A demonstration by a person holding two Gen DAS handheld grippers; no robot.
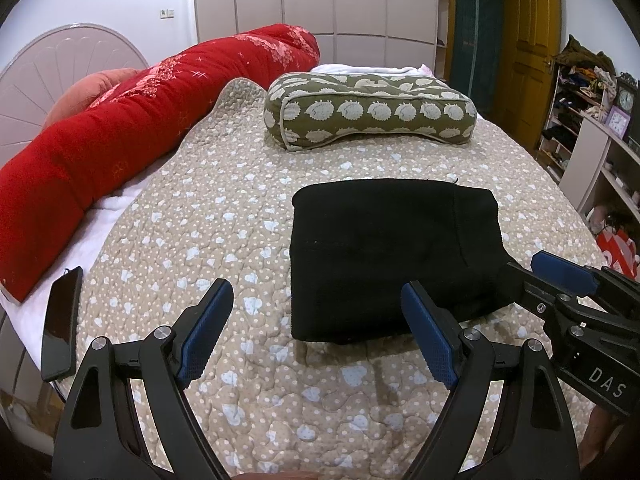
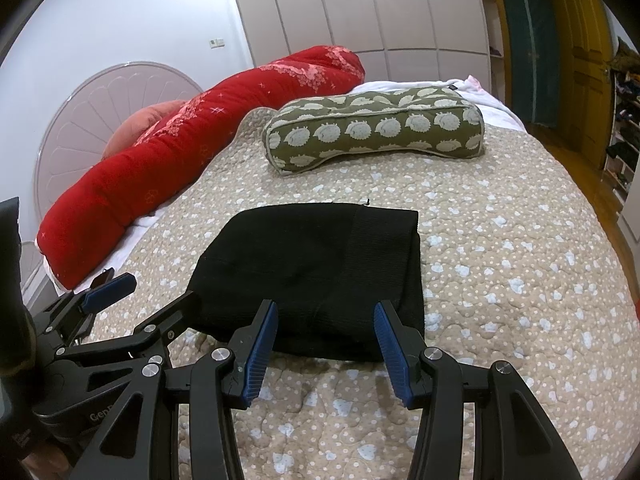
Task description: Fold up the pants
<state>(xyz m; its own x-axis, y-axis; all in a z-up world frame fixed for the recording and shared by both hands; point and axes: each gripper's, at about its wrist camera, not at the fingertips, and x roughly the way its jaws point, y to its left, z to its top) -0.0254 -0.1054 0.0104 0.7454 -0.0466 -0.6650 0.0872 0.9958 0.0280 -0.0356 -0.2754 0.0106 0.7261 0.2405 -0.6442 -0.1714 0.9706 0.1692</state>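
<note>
The black pants (image 1: 394,256) lie folded into a compact rectangle on the beige quilt; they also show in the right wrist view (image 2: 320,276). My left gripper (image 1: 318,308) is open and empty, just in front of the pants' near left corner. My right gripper (image 2: 326,322) is open and empty, its tips at the near edge of the folded pants. The right gripper also shows at the right edge of the left wrist view (image 1: 524,270), and the left gripper shows at the left of the right wrist view (image 2: 158,288).
A green hedgehog-print pillow (image 1: 370,110) lies behind the pants. A long red bolster (image 1: 132,128) runs along the left by the headboard (image 1: 48,76). A black phone (image 1: 62,322) lies at the bed's left edge. Shelves (image 1: 596,128) and a yellow door (image 1: 528,52) stand at right.
</note>
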